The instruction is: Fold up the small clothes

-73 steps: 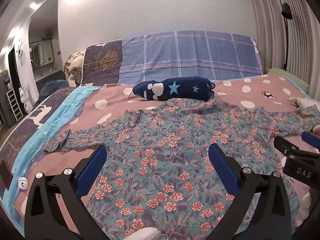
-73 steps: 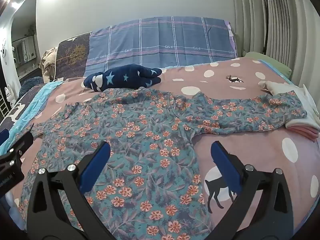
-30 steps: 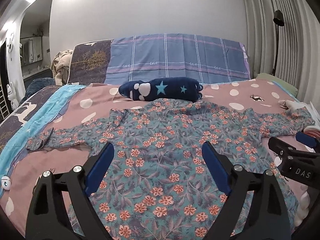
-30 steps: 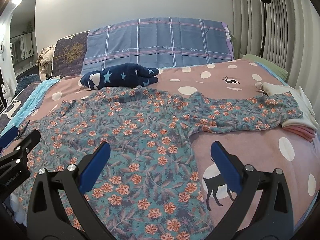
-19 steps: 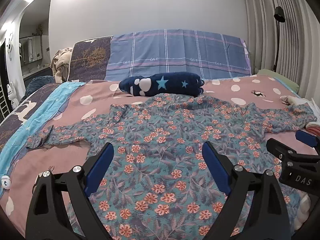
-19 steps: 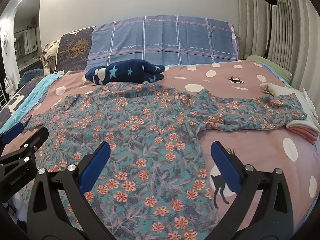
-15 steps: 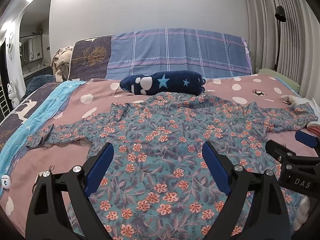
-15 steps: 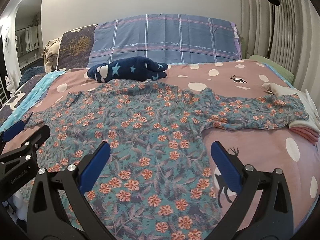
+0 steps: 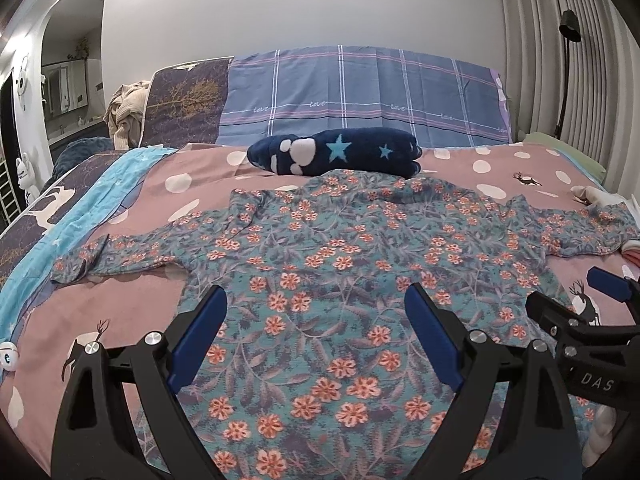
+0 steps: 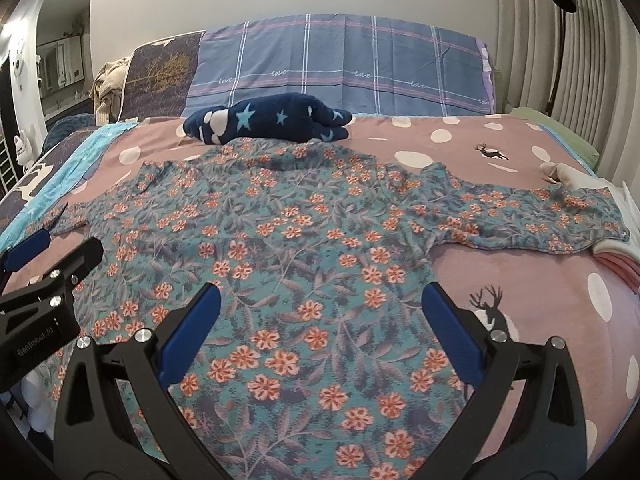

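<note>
A teal long-sleeved shirt with orange flowers (image 9: pixel 332 248) (image 10: pixel 280 232) lies spread flat on the bed, both sleeves stretched out sideways. Its left cuff (image 9: pixel 76 260) is turned over; its right cuff (image 10: pixel 588 220) rests on a stack of folded clothes. My left gripper (image 9: pixel 315 312) hovers open above the shirt's lower body, nothing between its blue pads. My right gripper (image 10: pixel 320 310) is open too, above the lower right part of the shirt. Each gripper shows at the other view's edge: the right one (image 9: pixel 576 312), the left one (image 10: pixel 52 256).
A navy star-patterned bundle (image 9: pixel 336 152) lies just beyond the shirt's collar. Folded white and pink clothes (image 10: pixel 612 240) sit at the right bed edge. Plaid pillows (image 9: pixel 360 96) line the headboard. The pink dotted bedcover (image 10: pixel 520 280) is bare beside the shirt.
Both grippers have drifted slightly, shifting the view over the shirt; both stay open. The shirt has not moved.
</note>
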{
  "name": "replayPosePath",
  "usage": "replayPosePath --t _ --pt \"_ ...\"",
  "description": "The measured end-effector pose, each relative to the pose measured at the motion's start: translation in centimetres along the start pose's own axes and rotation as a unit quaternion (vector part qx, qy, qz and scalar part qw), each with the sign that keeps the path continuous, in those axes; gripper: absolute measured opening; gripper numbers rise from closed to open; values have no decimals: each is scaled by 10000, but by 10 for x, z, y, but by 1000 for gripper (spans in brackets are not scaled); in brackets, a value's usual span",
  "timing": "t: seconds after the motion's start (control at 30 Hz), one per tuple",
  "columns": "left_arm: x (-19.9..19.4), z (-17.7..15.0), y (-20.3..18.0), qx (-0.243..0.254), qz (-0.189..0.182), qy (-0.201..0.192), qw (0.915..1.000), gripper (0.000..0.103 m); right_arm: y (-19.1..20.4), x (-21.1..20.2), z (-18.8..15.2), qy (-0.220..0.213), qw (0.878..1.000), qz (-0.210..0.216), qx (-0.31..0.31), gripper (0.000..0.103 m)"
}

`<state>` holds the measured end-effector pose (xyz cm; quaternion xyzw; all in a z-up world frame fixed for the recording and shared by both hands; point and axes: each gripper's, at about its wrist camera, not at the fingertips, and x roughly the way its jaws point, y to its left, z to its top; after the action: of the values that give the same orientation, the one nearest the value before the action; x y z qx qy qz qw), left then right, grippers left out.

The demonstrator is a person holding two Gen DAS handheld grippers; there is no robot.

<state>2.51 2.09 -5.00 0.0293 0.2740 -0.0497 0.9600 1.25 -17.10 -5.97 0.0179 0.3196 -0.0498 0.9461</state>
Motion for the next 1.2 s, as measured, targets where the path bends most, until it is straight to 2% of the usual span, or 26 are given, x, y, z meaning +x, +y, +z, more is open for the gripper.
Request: replayPosePath --t 0.47,0.67,0.73,0.9,1.0,1.1,1.2 --pt "14 0 39 -221 186 76 9996 91 31 16 4 128 9992 -31 -378 101" --pt "17 2 72 -298 525 109 9981 91 41 23 5 224 9975 -68 -672 101" --pt "20 3 93 -342 797 149 9961 91 40 26 5 266 9964 -92 -801 101" --pt "28 -9 161 -698 1573 530 9836 90 25 35 8 478 9945 -198 -912 101" --pt "32 -19 203 -968 1962 792 9726 82 12 43 12 520 9938 -465 -860 101" --pt "44 -17 240 -904 2426 981 9609 78 3 51 18 631 9938 -498 -762 101" --pt "61 -8 268 -731 2658 1090 9551 78 4 57 24 697 9934 -424 -810 101"
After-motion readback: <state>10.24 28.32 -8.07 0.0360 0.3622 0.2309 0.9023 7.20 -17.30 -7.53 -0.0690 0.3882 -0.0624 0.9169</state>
